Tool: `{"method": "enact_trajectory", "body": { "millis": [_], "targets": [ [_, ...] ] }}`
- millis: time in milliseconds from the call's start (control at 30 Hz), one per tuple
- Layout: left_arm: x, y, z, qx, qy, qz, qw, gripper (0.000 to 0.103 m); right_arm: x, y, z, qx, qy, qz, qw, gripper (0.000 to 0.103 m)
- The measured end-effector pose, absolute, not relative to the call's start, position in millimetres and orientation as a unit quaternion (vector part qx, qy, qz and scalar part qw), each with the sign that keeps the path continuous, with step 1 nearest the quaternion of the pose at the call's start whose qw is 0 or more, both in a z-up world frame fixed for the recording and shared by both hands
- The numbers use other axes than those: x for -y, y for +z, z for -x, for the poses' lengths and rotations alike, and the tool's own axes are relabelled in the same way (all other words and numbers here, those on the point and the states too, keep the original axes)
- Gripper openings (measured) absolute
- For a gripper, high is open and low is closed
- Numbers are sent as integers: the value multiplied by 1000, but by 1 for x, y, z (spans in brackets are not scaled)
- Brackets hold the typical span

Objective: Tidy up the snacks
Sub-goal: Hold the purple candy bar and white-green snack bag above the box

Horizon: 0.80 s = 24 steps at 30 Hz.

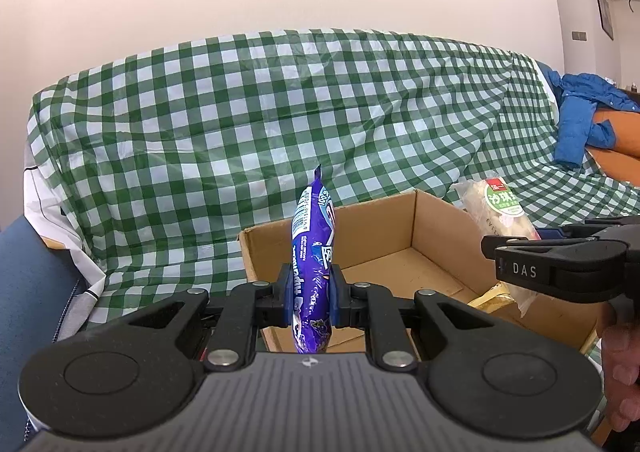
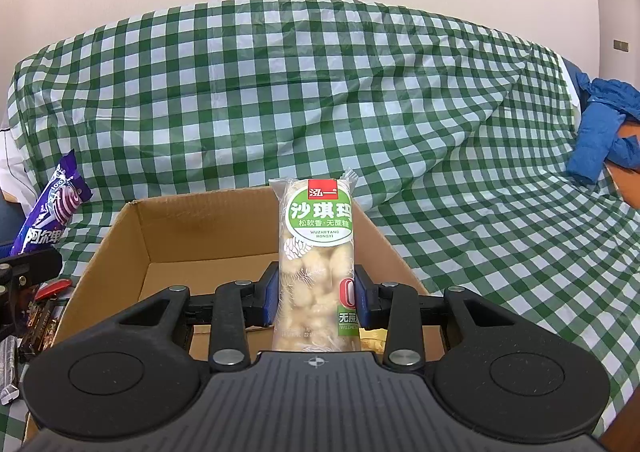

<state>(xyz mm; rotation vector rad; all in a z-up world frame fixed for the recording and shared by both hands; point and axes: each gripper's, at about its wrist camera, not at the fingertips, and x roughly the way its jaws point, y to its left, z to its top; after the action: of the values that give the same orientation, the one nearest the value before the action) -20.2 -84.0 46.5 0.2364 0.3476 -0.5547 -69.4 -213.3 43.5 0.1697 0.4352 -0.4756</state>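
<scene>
Purple snack packet (image 1: 313, 272): upright, pinched edge-on between the blue pads of the left gripper (image 1: 311, 294), held above the near left corner of the cardboard box (image 1: 416, 223).
Sachima packet (image 2: 316, 264): clear wrapper, green round label, pale puffed pieces inside; standing upright, clamped in the right gripper (image 2: 316, 298) over the box's near side.
Cardboard box: open-topped, brown, resting on the checked cloth (image 1: 248, 111); a yellow packet (image 2: 372, 336) lies on its floor by the near wall.
Loose snacks (image 2: 38, 320): dark wrappers lying outside the box, to its left.
Checked cloth: green and white, draped over the seat and backrest.
Blue jacket (image 1: 580, 119): heaped at the far right.
</scene>
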Motion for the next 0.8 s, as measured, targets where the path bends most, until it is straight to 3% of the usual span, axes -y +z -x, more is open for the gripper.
{"method": "enact_trajectory", "body": {
  "millis": [800],
  "targets": [
    [93, 44, 19, -174, -278, -114, 938, 18, 210, 45, 72, -203, -245, -63, 946, 38]
  ]
}}
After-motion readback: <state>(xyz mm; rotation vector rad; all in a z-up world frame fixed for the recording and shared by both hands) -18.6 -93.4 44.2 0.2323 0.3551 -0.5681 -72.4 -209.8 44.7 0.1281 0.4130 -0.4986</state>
